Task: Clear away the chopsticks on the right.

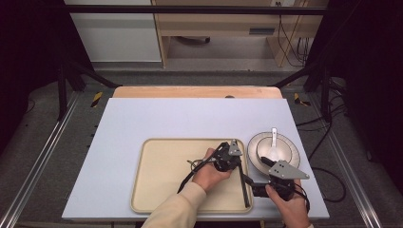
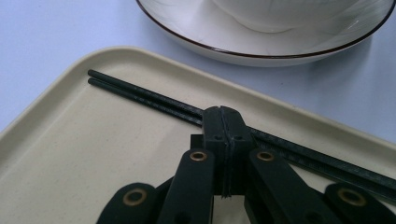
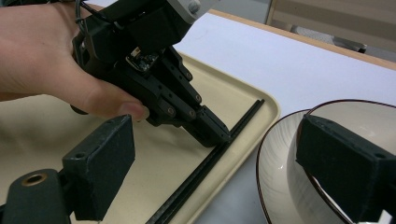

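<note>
Two black chopsticks [image 1: 244, 187] [image 2: 140, 93] [image 3: 187, 191] lie side by side along the right edge of a beige tray [image 1: 161, 190] [image 2: 70, 140] [image 3: 173, 158]. My left gripper [image 1: 239, 167] [image 2: 222, 114] [image 3: 217, 135] is shut, with nothing between its jaws. Its tip is down at the chopsticks, about at their far half. My right gripper [image 1: 266, 175] [image 3: 215, 154] stands open at the near right. One jaw is over the tray and the other is over the bowl [image 1: 273, 151] [image 3: 364, 116].
A white plate with a dark rim [image 1: 291, 145] [image 2: 280, 51] [image 3: 275, 154] sits just right of the tray. It carries the bowl [image 2: 280, 14] and a white spoon [image 1: 274, 137]. The pale blue table top [image 1: 190, 118] spreads behind and left of the tray.
</note>
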